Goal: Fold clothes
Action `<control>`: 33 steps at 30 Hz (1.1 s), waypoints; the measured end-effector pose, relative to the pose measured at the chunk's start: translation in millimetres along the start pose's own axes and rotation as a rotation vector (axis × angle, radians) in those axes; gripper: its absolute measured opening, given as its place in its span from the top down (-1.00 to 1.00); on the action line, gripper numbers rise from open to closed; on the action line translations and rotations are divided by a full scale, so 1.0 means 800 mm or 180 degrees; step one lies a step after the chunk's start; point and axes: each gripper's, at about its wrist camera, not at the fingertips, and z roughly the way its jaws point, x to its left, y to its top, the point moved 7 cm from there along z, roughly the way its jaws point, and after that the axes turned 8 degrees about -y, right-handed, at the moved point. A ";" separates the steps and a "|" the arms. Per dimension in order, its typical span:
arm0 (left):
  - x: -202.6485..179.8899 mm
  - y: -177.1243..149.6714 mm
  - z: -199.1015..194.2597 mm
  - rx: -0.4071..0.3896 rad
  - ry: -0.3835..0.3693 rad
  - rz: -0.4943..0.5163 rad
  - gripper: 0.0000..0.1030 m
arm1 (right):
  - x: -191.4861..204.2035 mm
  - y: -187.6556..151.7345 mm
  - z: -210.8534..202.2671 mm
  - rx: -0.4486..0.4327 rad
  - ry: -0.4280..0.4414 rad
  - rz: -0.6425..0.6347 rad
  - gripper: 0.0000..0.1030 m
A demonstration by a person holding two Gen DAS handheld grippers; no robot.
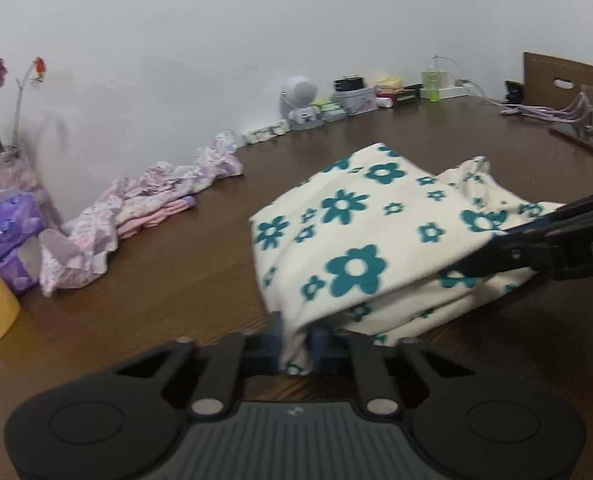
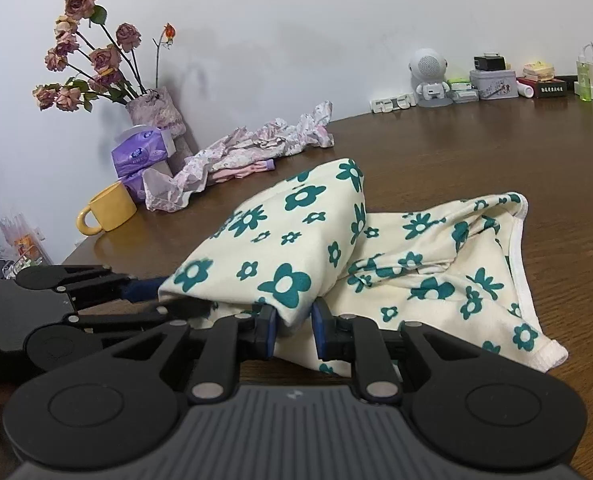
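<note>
A cream garment with teal flowers (image 1: pixel 352 236) lies partly folded on the brown table (image 1: pixel 184 264). My left gripper (image 1: pixel 296 346) is shut on a lifted edge of the top layer, which hangs between its blue pads. My right gripper (image 1: pixel 484 248) comes in from the right, shut on the same layer's other end. In the right wrist view the garment (image 2: pixel 424 264) spreads to the right, a raised fold (image 2: pixel 280 236) held up over it. The right gripper (image 2: pixel 294 330) pinches that fold, and the left gripper (image 2: pixel 168 298) bites it from the left, tips partly hidden by cloth.
A crumpled pink floral clothes pile (image 2: pixel 248 152) lies by the wall. A yellow mug (image 2: pixel 108 208), purple tissue packs (image 2: pixel 140 156) and a vase of dried roses (image 2: pixel 156 110) stand at the left. A robot-shaped speaker (image 2: pixel 430 76), tins and boxes (image 2: pixel 492 82) line the back edge.
</note>
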 end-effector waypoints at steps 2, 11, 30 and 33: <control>0.002 -0.001 0.001 -0.0008 0.0006 -0.0017 0.89 | 0.001 -0.002 -0.001 0.0015 -0.0010 -0.0047 0.58; 0.006 -0.004 0.000 -0.0039 -0.0042 -0.0071 0.89 | 0.034 -0.005 -0.010 -0.0055 -0.0200 -0.0827 0.23; -0.006 -0.005 -0.004 -0.0078 0.0124 0.0235 0.89 | -0.004 0.044 -0.020 -0.0078 -0.0056 -0.0047 0.26; -0.007 -0.005 -0.005 -0.0077 0.0147 0.0244 0.89 | -0.011 0.057 0.013 -0.0047 -0.0141 0.0043 0.57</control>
